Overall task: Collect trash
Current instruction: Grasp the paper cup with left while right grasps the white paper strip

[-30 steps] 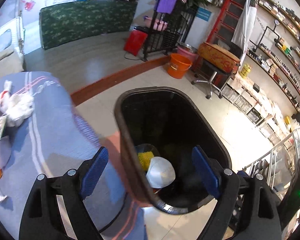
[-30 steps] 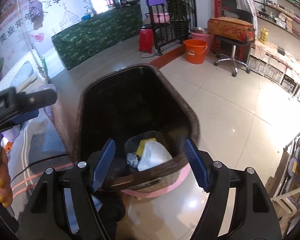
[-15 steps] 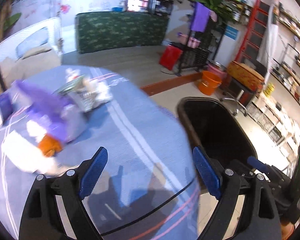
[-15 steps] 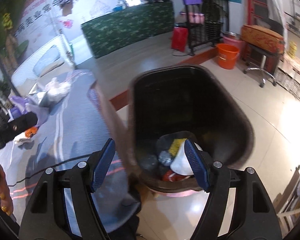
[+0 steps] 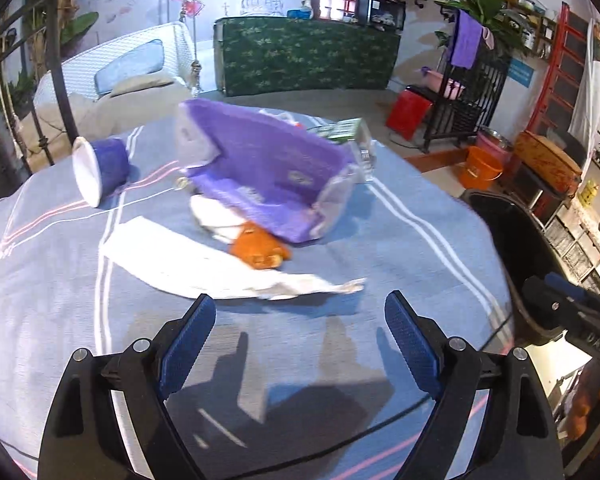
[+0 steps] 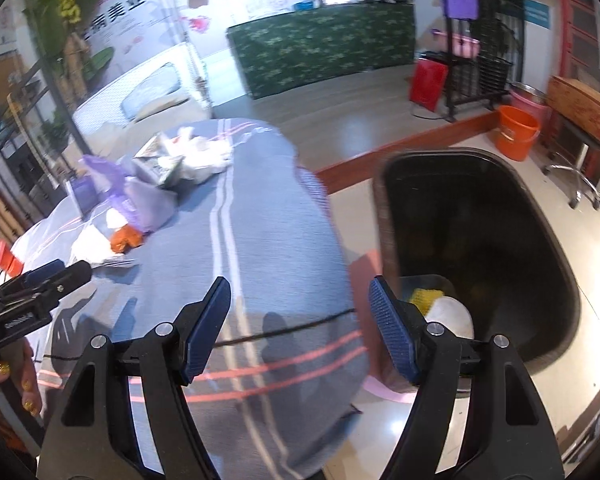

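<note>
My left gripper (image 5: 300, 336) hangs open over the blue striped tablecloth (image 5: 400, 248), nothing between its fingers. Just beyond it lie a white tissue sheet (image 5: 188, 260), an orange wrapper (image 5: 260, 248), a purple plastic bag (image 5: 268, 176) and a tipped blue paper cup (image 5: 100, 170). My right gripper (image 6: 300, 316) is open too, over the table's near edge, with the dark trash bin (image 6: 500, 216) to its right. Inside the bin sit a white cup (image 6: 452, 316) and something yellow (image 6: 424, 294). The same trash pile (image 6: 140, 200) shows far left in the right wrist view.
The trash bin (image 5: 504, 248) stands on the tiled floor at the table's right edge. A thin black cable (image 6: 284, 332) runs across the cloth. A hand (image 6: 24, 376) holds the left gripper's handle. An orange bucket (image 6: 516, 136), a chair and shelves stand farther back.
Both grippers have swung left, from above the bin's opening to over the tablecloth. The trash pile has come into the left wrist view's centre. Both stayed open.
</note>
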